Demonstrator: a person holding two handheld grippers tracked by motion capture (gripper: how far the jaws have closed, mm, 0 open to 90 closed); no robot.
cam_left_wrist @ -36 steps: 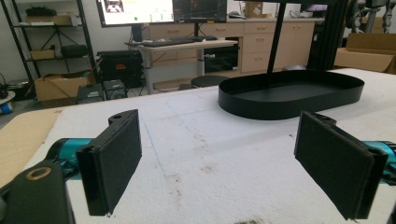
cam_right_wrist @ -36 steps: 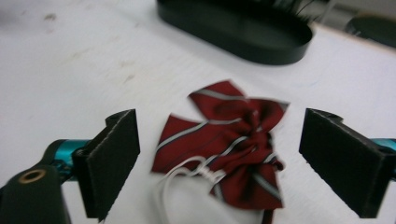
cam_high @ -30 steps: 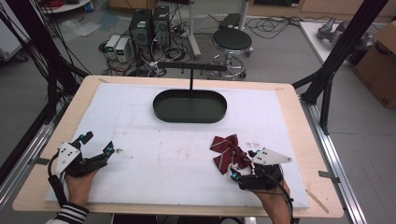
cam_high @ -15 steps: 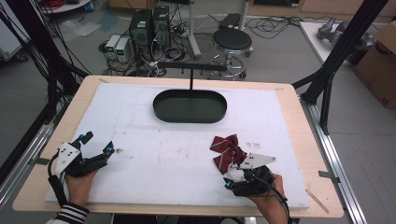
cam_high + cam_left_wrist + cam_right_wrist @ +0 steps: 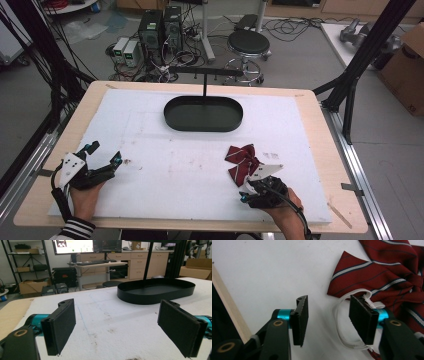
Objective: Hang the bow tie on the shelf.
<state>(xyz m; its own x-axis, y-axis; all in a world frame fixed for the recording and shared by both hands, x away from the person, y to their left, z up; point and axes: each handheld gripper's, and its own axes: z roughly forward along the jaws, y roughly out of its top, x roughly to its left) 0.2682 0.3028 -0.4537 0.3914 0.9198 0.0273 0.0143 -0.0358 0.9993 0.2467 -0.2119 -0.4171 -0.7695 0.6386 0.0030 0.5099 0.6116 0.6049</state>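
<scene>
Since a second before, I had brought my right gripper [image 5: 248,187] down and in toward the bow tie [image 5: 242,161], its jaws just narrowing, not yet pressing on anything, with the tie's white loop [image 5: 342,322] lying between them. The bow tie lay on the white mat [image 5: 190,165], well short of the black tray [image 5: 203,113] and to its right. My left gripper [image 5: 102,159] stayed far left of the bow tie, jaws spread wide and holding nothing.

Black left gripper [image 5: 102,159] and right gripper [image 5: 245,186], teal collars, brass screws, flat black fingers [image 5: 60,327], striped cuff [image 5: 75,229]
</scene>
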